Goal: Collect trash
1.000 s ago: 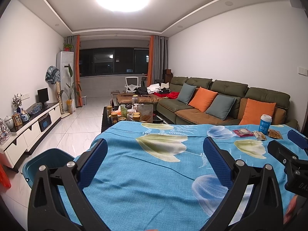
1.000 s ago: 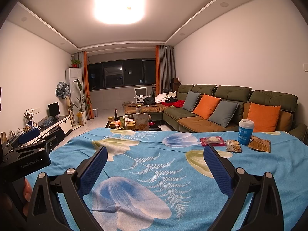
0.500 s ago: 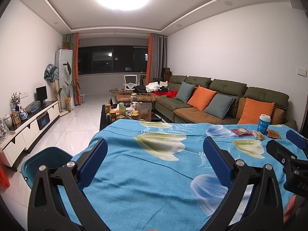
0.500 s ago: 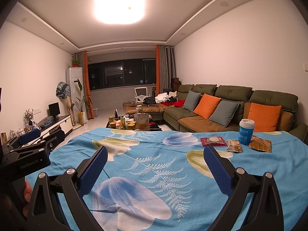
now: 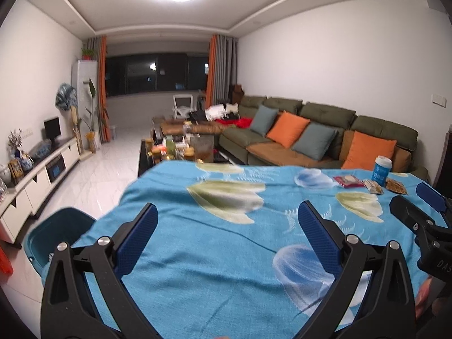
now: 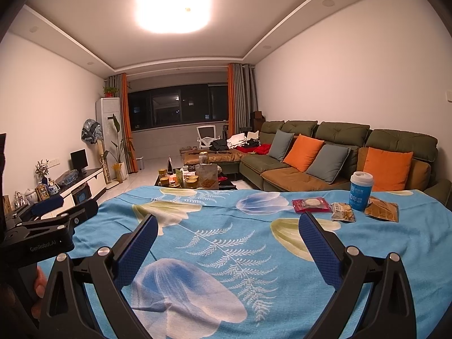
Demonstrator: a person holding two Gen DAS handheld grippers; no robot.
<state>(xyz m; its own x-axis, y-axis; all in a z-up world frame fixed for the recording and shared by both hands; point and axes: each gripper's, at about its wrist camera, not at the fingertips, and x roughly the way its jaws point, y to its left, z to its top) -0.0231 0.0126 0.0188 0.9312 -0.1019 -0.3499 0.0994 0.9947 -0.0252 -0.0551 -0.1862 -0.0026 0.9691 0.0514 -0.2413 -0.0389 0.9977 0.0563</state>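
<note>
Blue-padded left hand-held gripper (image 5: 227,220) and right hand-held gripper (image 6: 227,231) both gape wide, empty, above the tablecloth (image 6: 226,243).

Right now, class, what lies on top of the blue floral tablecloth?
On the tablecloth stand a blue paper cup and three snack wrappers: red, grey and brown. The cloth hides the table under it.

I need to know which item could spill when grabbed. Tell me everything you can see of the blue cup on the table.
The blue cup stands upright on the far right of the blue flowered cloth, in front of the sofa. It has a pale lid, fitted on, and white print on its side. Three snack wrappers lie near its base; contact is unclear. Neither gripper touches it.
</note>
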